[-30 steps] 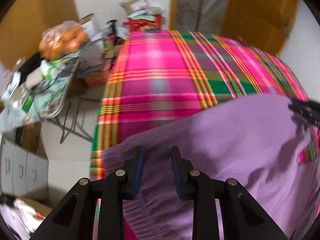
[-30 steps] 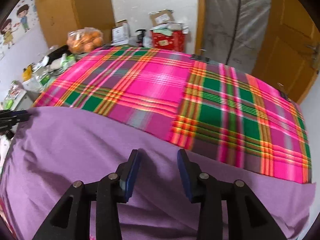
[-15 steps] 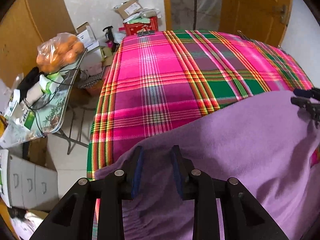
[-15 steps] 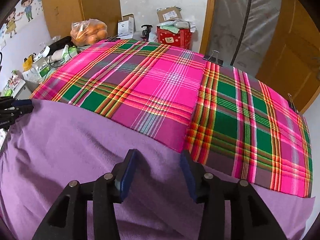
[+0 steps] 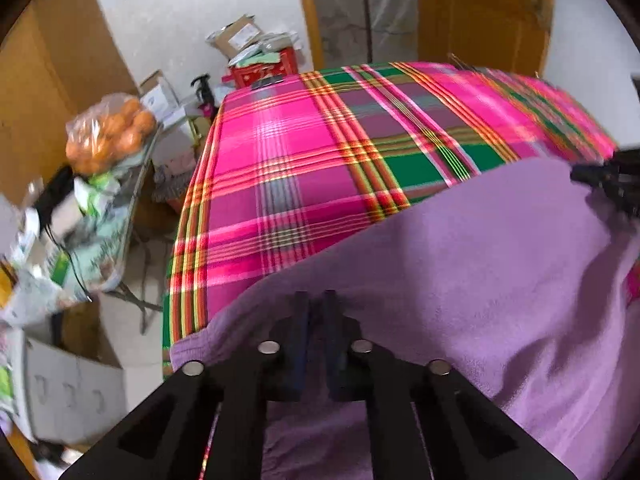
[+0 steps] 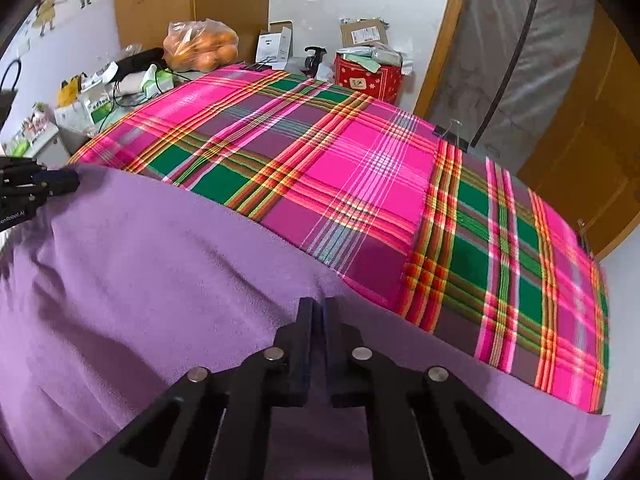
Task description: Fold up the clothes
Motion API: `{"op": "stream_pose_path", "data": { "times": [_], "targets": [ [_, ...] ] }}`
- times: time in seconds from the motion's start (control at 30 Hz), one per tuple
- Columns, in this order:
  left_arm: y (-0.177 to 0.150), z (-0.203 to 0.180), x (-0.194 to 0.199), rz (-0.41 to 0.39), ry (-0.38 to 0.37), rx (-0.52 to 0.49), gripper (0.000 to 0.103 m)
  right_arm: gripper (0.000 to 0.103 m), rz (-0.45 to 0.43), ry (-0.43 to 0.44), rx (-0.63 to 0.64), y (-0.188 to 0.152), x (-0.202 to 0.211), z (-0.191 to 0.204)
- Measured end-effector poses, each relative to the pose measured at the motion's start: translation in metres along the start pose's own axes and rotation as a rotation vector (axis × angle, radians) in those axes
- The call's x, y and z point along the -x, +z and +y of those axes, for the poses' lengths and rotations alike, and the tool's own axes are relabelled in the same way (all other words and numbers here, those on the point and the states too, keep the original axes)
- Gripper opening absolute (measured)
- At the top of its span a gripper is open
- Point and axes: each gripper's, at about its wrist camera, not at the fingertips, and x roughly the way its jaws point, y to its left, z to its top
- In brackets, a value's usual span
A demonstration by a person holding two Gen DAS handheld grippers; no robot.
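Observation:
A purple fleece garment (image 5: 480,280) (image 6: 140,260) lies spread over the near part of a table covered with a pink and green plaid cloth (image 5: 320,168) (image 6: 360,184). My left gripper (image 5: 316,300) is shut on the garment's far edge near its left end. My right gripper (image 6: 318,304) is shut on the same far edge further right. In the left wrist view the right gripper's tip (image 5: 608,184) shows at the right side; the right wrist view catches the left gripper's tip (image 6: 40,188) at its left edge.
A side table (image 5: 100,240) left of the big table carries a bag of oranges (image 5: 108,136) (image 6: 200,46), packets and cables. Cardboard boxes and a red box (image 6: 368,78) stand beyond the far edge. Binder clips (image 6: 450,134) hold the cloth. Wooden doors rise behind.
Both grippers have gone from open to shut, pinching the far edge of the purple garment. Both views have shifted slightly and the left one is motion blurred.

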Motion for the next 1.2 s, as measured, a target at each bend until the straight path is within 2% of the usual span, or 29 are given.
{"op": "stream_pose_path", "data": {
  "times": [0.13, 0.27, 0.5, 0.67, 0.77, 0.97, 1.07, 1.2],
  "targets": [
    [0.006, 0.002, 0.001, -0.016, 0.025, 0.02, 0.001, 0.004, -0.053, -0.009, -0.061, 0.001, 0.01, -0.01],
    [0.02, 0.007, 0.005, -0.059, 0.081, 0.031, 0.0, 0.003, -0.091, -0.048, -0.099, 0.012, 0.016, -0.017],
    [0.03, 0.008, -0.008, -0.032, 0.061, 0.086, 0.0, 0.002, -0.072, -0.08, -0.163, 0.018, 0.0, -0.024],
    [0.023, -0.008, -0.002, -0.029, 0.038, 0.065, 0.001, 0.0, -0.05, -0.094, -0.211, 0.021, -0.013, -0.028],
    [0.023, -0.014, 0.011, -0.04, 0.014, 0.07, 0.003, 0.001, -0.054, -0.072, -0.241, 0.019, -0.008, -0.035],
    [0.021, -0.045, 0.045, -0.08, -0.054, 0.034, 0.003, 0.003, -0.141, -0.083, -0.294, -0.008, 0.051, -0.067],
    [0.02, -0.069, 0.06, -0.097, -0.124, 0.002, 0.004, 0.003, -0.158, -0.088, -0.328, -0.037, 0.081, -0.082],
    [0.018, -0.108, 0.069, -0.087, -0.235, -0.053, 0.005, 0.004, -0.171, -0.036, -0.358, -0.085, 0.112, -0.084]
  ]
}}
